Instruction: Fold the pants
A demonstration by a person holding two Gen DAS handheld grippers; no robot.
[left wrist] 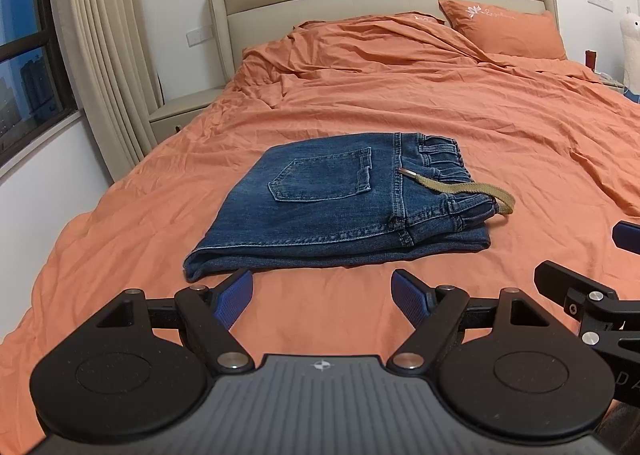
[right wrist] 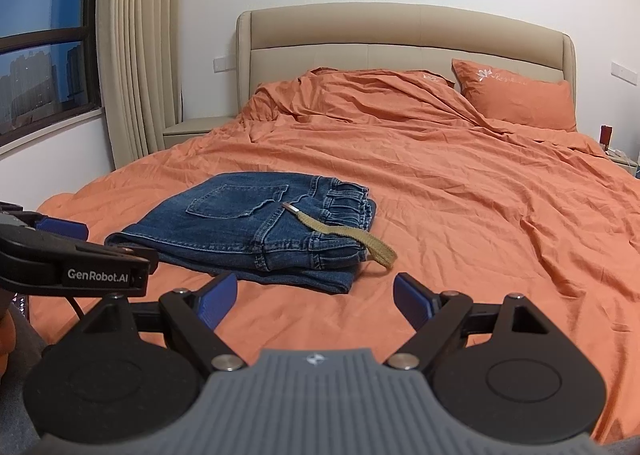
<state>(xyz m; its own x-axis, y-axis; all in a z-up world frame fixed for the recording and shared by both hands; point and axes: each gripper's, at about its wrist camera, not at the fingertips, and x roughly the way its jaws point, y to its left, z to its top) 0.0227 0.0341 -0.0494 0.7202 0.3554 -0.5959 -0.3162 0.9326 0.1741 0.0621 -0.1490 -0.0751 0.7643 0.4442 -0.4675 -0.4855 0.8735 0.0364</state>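
- Bottom of both frames: the left gripper (left wrist: 322, 295) and the right gripper (right wrist: 314, 297) hang over bare orange bedding, blue pads spread wide and holding nothing — neither touches the garment.
- At the right edge of the left wrist view, part of the right gripper's black frame and one blue pad show; in the right wrist view the left gripper juts in from the left edge, level with the near corner of the jeans.
- Just beyond the fingertips, centre of the left view and left of centre in the right view, the pants (left wrist: 340, 199) lie on the orange duvet (left wrist: 500, 127) as a compact stacked rectangle: back pocket facing up, waistband to the right, folded layers visible along the near edge.
- A khaki drawstring (left wrist: 468, 191) with a metal tip trails across the waistband and loops off the right side onto the bedding — the one loose end.
- By the look of it the folding is done or all but done; what is left, at most, is tucking in the drawstring and squaring the edges.
- Farther back, the duvet is rumpled near the beige headboard (right wrist: 400, 31), with an orange pillow (right wrist: 520, 99) at upper right and a curtained window at upper left.
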